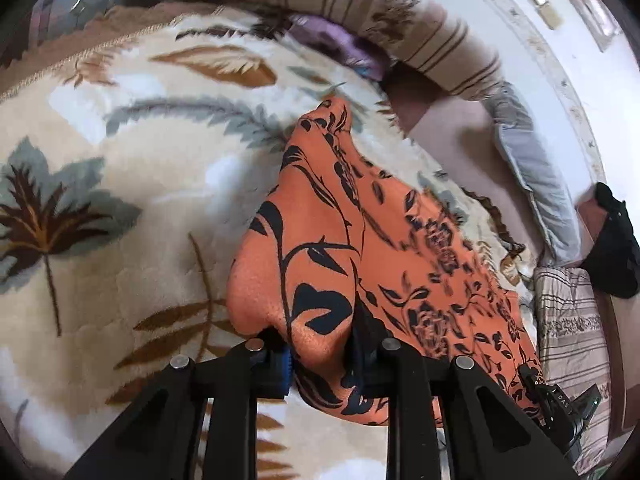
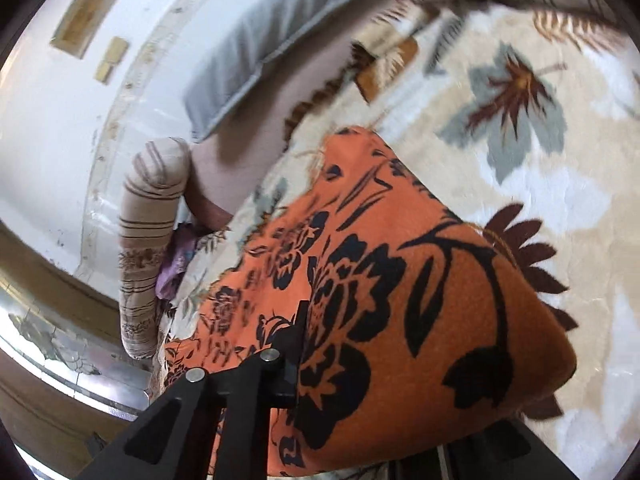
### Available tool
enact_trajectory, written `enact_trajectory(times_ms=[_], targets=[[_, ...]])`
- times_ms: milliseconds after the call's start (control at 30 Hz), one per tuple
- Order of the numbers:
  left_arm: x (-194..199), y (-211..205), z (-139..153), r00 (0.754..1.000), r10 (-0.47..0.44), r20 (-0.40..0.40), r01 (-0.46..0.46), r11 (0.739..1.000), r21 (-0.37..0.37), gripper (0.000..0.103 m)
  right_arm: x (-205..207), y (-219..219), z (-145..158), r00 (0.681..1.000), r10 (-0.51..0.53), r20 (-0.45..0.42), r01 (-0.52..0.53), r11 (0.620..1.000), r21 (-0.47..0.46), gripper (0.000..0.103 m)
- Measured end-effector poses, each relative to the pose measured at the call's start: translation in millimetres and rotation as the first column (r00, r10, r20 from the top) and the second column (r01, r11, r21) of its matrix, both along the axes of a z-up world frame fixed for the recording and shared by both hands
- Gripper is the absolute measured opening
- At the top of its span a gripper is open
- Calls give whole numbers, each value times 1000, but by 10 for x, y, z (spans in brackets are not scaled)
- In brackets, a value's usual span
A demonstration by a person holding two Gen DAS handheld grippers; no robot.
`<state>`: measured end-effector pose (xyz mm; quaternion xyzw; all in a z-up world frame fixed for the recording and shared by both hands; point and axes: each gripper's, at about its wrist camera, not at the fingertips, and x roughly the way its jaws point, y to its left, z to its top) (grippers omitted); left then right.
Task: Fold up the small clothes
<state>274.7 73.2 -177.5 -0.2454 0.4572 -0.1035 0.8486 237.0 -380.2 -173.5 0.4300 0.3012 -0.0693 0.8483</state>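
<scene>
- The left gripper is being held low, its two black fingers closed on a fold of the orange floral cloth bunched between them.
- The right gripper is being held with one finger seen against the cloth's edge; the other finger is being hidden under the draped cloth.

Left gripper clamped on a bunched fold of orange cloth with black floral print; fabric fills the gap between the fingers. The cloth trails away up and right across a cream leaf-patterned blanket. The right gripper is at the cloth's lower-right edge, its jaw state unreadable. Striped bolster along the far edge, purple cloth beside it, grey pillow at right. Black item at far right.
</scene>
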Motion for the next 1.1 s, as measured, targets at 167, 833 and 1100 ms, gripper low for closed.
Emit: enact_trajectory(times_ms=[167, 833, 1100], targets=[[-323, 47, 185, 999, -34, -29, 35, 999, 42, 23, -284, 21, 162, 1000, 17, -19, -18, 999, -29, 15], [-1024, 470, 555, 999, 13, 45, -27, 943, 332, 62, -1075, -421, -385, 990, -32, -140, 80, 933, 352, 76], [-472, -166, -136, 976, -170, -136, 215, 851, 480, 72, -1000, -260, -410, 989, 0, -146, 35, 970, 239, 32]])
